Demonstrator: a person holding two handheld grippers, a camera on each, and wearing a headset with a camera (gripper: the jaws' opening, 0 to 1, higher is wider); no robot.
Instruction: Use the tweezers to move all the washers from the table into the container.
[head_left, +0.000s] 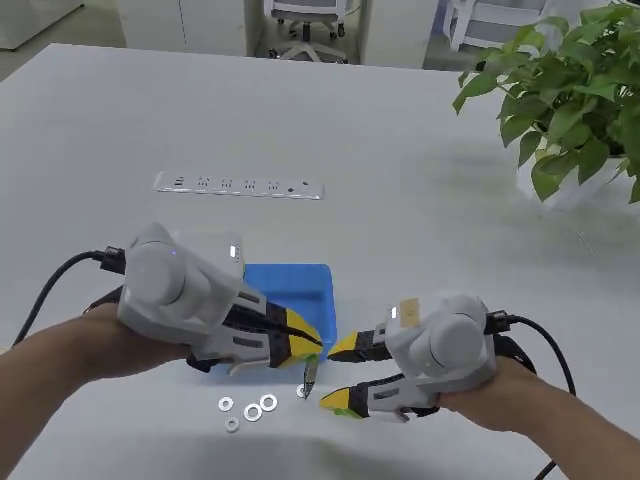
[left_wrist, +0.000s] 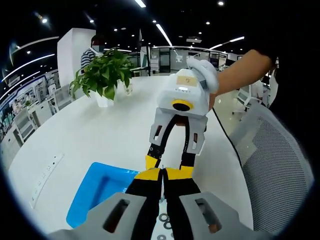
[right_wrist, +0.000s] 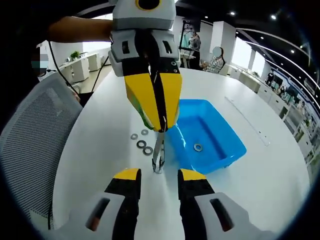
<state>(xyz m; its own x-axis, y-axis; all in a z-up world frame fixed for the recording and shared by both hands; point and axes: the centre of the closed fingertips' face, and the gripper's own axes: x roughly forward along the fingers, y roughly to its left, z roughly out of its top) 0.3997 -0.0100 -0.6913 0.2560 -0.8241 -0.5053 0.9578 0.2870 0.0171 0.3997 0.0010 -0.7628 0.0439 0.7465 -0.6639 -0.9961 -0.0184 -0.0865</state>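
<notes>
My left gripper (head_left: 303, 340) is shut on a pair of metal tweezers (head_left: 309, 377), which point down at the table. The tweezer tips (right_wrist: 158, 162) rest by one washer (head_left: 302, 392), just in front of the blue container (head_left: 290, 285). Several more washers (head_left: 252, 411) lie in a cluster to the left on the table. One washer (right_wrist: 198, 147) lies inside the container (right_wrist: 220, 135). My right gripper (head_left: 338, 376) faces the left one, open, its jaws on either side of the tweezer tips with nothing gripped. From the right gripper view the left gripper (right_wrist: 160, 125) comes down from the top.
A white power strip (head_left: 238, 185) lies further back on the white table (head_left: 420, 200). A potted plant (head_left: 570, 100) stands at the far right. A mesh office chair (right_wrist: 35, 130) is beside the table edge. Cables trail from both grippers.
</notes>
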